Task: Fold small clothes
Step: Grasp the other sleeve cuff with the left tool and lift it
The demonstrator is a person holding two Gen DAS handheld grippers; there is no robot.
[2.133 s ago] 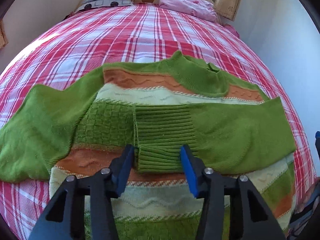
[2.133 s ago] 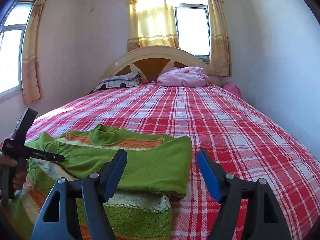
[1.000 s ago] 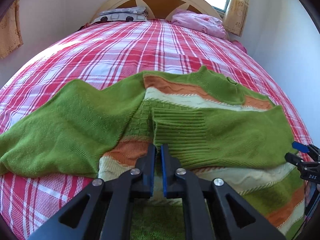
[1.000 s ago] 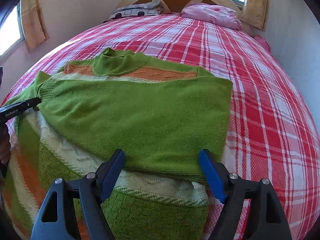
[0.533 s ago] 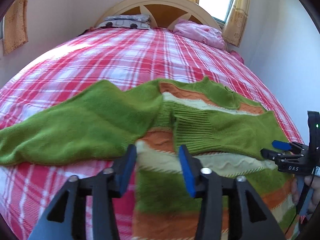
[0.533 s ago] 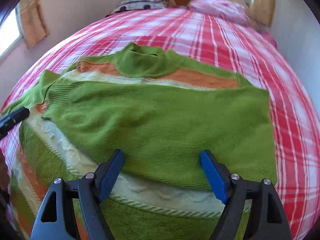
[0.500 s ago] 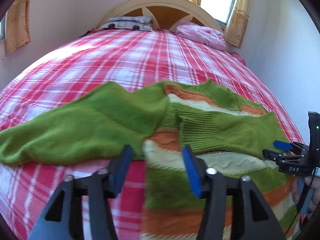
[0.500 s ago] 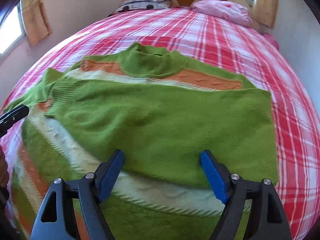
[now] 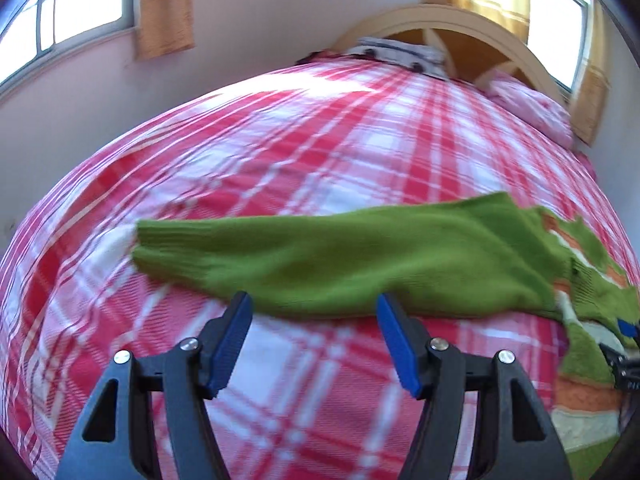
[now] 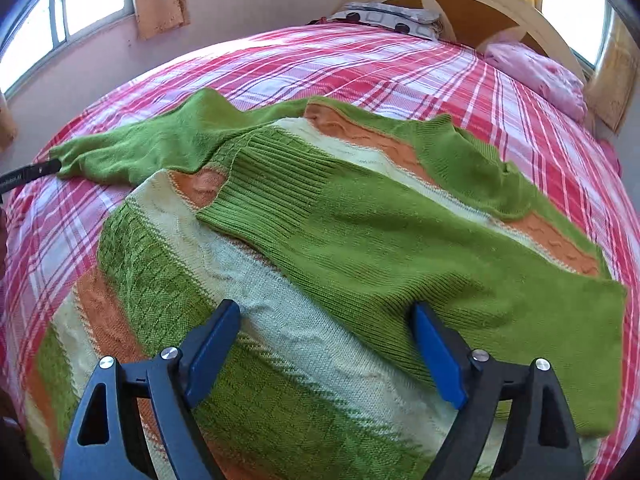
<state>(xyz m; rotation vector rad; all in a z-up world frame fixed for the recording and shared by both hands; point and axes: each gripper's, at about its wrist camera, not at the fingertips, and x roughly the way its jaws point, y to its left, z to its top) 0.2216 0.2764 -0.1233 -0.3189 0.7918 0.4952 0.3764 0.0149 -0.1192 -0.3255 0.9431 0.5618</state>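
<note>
Here your left gripper (image 9: 314,334) hangs over the red plaid bedspread (image 9: 280,168), its blue pads parted and opening, with nothing between them. Just beyond the fingertips lies the sweater's outstretched left sleeve (image 9: 340,264), plain green, flat on the bed, its ribbed cuff pointing toward the left edge of the view. The picture is smeared here, so whether the pads touch the sleeve's near edge cannot be told; they appear to stand clear of it.

Your right gripper (image 10: 326,344) sits low over the sweater (image 10: 248,320), a knit in green, cream and orange bands spread across the bedspread. Its jaws stand wide and are opening; the fabric lies beneath them, not pinched. The other sleeve (image 10: 380,256) is folded across the chest, its ribbed cuff (image 10: 276,188) resting near the middle of the body. The green collar (image 10: 460,152) points toward the headboard (image 10: 472,4). A pink pillow (image 10: 536,72) and a patterned pillow (image 10: 384,16) rest at the head of the bed. At the left edge of the right view, the tip of your left gripper shows beside the outstretched sleeve's cuff.
</note>
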